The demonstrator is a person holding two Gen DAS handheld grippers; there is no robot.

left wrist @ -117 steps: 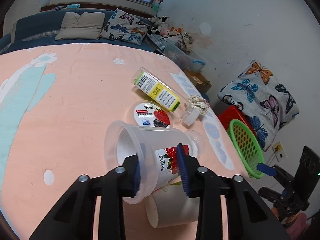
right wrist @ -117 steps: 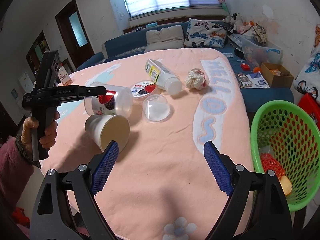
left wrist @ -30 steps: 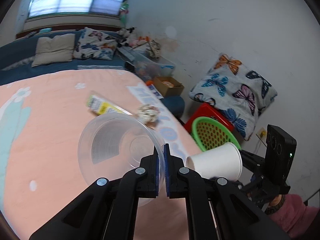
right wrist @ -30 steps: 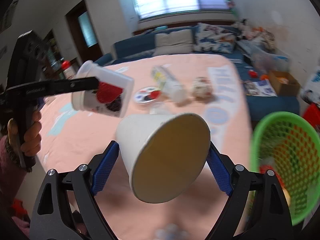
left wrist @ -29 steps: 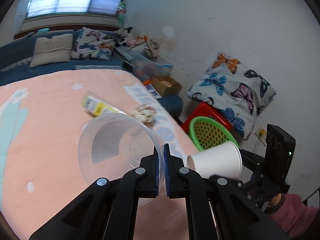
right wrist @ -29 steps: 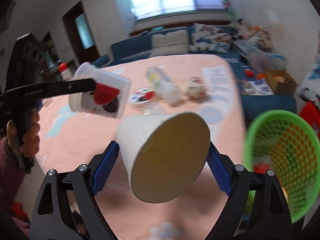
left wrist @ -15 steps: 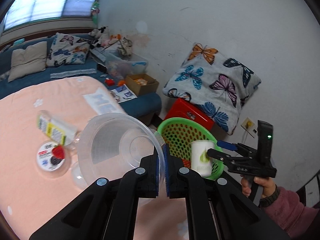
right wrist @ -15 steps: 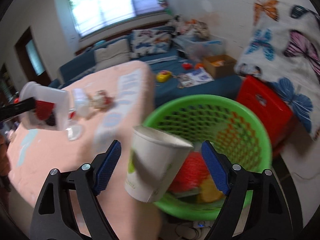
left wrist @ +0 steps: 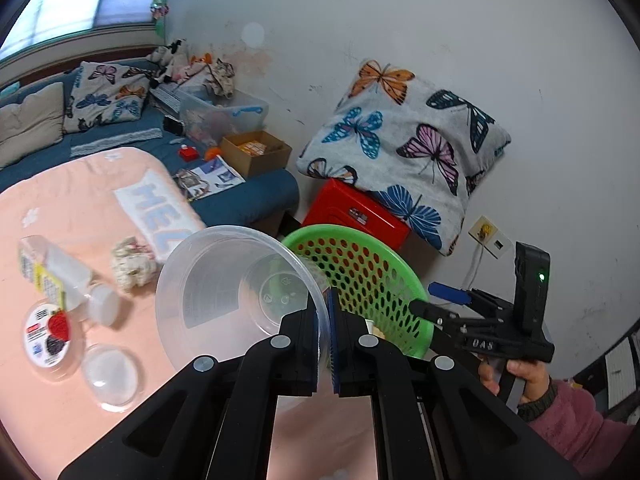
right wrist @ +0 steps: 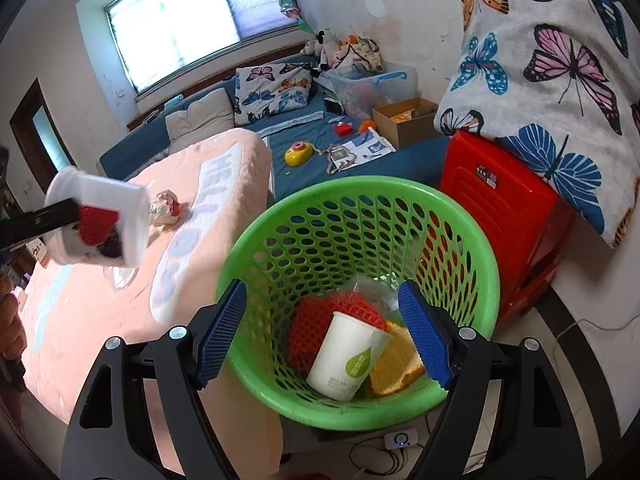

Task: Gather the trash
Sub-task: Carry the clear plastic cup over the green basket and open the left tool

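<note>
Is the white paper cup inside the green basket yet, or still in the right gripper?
Inside. The paper cup rests on the trash in the green basket, and the right gripper is open above it, holding nothing.

Against the white wall, a butterfly-print pillow resting on a red plastic stool. Farther back, a blue sofa carrying a beige cushion, a butterfly cushion, an open cardboard box, a clear storage bin, a yellow toy and a magazine. Above, a bright window. Low on the wall, a socket. At left, a dark door.
</note>
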